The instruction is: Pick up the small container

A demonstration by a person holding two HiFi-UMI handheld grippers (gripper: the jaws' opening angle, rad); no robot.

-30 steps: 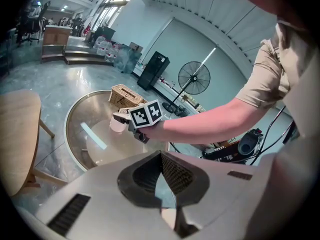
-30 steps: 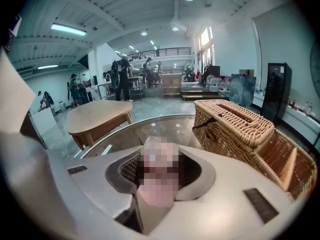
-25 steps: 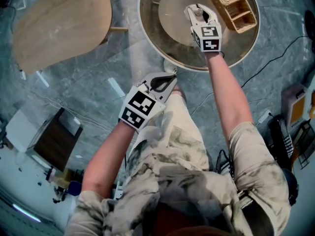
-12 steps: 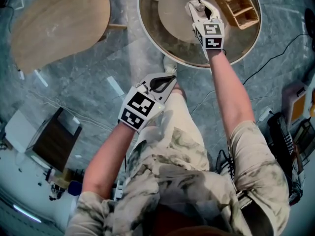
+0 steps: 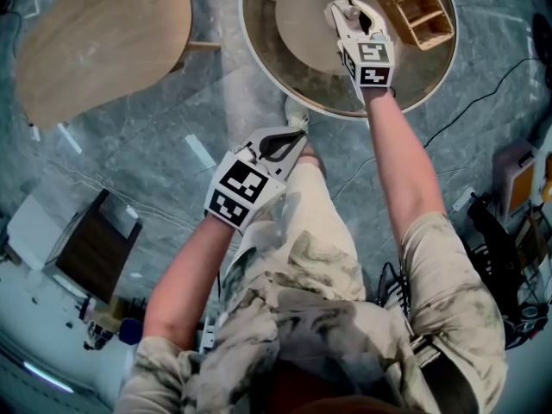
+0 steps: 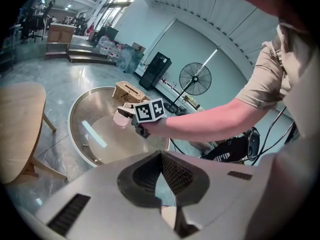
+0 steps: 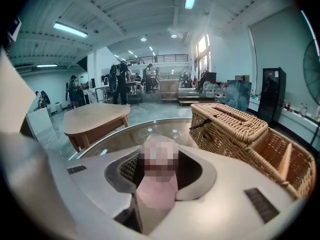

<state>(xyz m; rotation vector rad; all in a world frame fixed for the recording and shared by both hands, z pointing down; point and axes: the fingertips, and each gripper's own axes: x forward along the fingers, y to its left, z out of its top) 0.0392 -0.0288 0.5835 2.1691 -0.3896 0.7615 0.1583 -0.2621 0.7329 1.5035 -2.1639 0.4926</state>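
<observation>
Holding the container [image 7: 156, 190] between its jaws, the right gripper [image 5: 349, 11] sits at the upper centre-right of the head view, above the round glass table [image 5: 259, 59]. In the right gripper view the pale pink container fills the gap at lower centre, with a ribbed pad against each of its sides, so the grip is a side pinch on the body. The arm is extended forward, which carries the gripper over the tabletop and clear of the wicker basket [image 5: 414, 7] just to its right. In the left gripper view the container [image 6: 120, 118] appears at centre-left, seemingly raised off the glass, though contact with the surface cannot be ruled out. The pickup therefore looks made or nearly made. The left gripper [image 5: 297, 138] hangs at mid-frame in the head view, near the person's body and off the table edge. Its pads are pressed together with nothing between them, which suggests it is parked out of the way of the working arm. The wooden table [image 5: 103, 41] at upper left plays no part. A smooth, small body held only at its sides may slip if the squeeze loosens.
</observation>
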